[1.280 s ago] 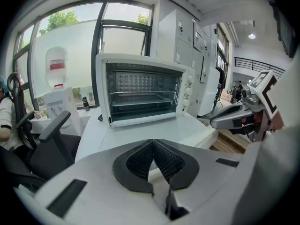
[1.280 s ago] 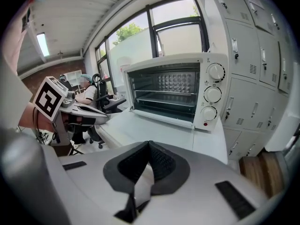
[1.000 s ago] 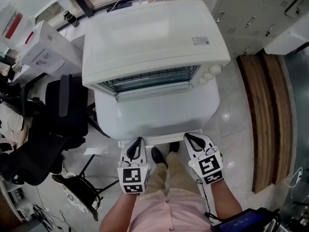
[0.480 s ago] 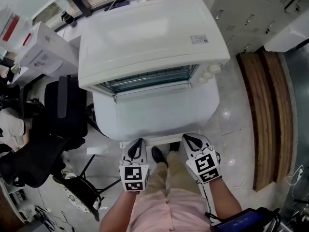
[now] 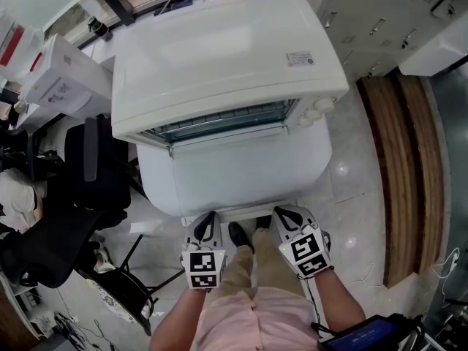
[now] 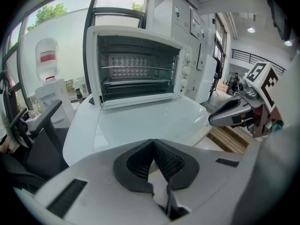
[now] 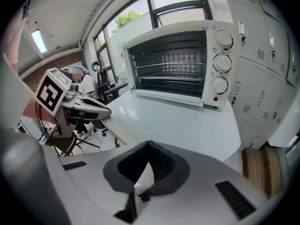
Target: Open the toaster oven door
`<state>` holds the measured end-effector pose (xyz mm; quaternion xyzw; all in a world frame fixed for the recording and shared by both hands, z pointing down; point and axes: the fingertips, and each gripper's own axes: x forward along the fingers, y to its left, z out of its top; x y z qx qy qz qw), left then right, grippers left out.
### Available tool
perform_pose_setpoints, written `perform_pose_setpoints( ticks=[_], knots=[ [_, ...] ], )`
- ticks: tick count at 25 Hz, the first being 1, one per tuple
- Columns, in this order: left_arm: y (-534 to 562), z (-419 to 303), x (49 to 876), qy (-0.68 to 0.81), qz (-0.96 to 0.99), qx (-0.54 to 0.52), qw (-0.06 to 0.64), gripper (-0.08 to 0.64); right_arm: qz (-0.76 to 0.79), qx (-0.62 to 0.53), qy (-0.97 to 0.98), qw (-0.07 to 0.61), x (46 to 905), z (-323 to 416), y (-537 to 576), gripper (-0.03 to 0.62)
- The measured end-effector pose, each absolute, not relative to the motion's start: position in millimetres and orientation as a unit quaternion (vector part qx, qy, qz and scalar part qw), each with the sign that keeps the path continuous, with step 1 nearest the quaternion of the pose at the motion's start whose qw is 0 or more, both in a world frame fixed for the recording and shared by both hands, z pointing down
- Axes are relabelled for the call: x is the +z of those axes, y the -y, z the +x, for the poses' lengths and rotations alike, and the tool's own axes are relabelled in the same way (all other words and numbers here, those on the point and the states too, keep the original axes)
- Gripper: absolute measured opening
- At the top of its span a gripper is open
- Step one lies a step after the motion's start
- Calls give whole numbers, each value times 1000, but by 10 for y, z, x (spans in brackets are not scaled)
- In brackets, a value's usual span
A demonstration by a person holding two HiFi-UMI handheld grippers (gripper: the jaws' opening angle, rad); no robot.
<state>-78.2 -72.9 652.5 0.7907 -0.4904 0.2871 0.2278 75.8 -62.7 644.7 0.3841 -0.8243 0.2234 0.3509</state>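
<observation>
Head view looked steeply down on a white toaster oven [image 5: 227,57] that stood at the far part of a white table [image 5: 241,178]. The oven's front faced the person, its wire rack showed under the top edge, and its door [image 5: 228,135] was dropped forward at the foot of the opening. The left gripper [image 5: 208,219] and the right gripper [image 5: 282,213] hung side by side at the near edge of the table, well apart from the oven and touching nothing. Between them showed the person's trousers [image 5: 252,265] and a dark shoe [image 5: 238,234]. In the left gripper view the left gripper's [image 6: 152,145] ribbed pads met at their tips with nothing between them, and the oven [image 6: 138,67] stood beyond with its cavity bare to view. In the right gripper view the right gripper's [image 7: 149,146] jaws were likewise pressed together and empty. There, three knobs [image 7: 220,62] ran down the oven's right side. A black office chair [image 5: 95,167] stood left of the table, and a wooden bench [image 5: 398,174] lay on the floor to its right.
</observation>
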Motion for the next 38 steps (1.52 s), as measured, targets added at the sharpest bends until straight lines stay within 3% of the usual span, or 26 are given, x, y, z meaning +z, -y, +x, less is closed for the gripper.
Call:
perform_pose_setpoints(
  ticks=[13, 20, 28, 38],
  knots=[
    [739, -772, 6799, 468, 792, 313, 235, 14, 369, 236, 821, 368, 6735, 761, 587, 0],
    [793, -778, 6619, 480, 795, 299, 221, 14, 377, 243, 825, 343, 6566, 745, 668, 0],
    [1051, -876, 5653, 539, 797, 213, 171, 14, 407, 207, 848, 269, 5772, 667, 877, 0],
    [1383, -829, 3642, 583, 810, 55, 35, 14, 465, 39, 879, 97, 3730, 455, 1318, 0]
  ],
)
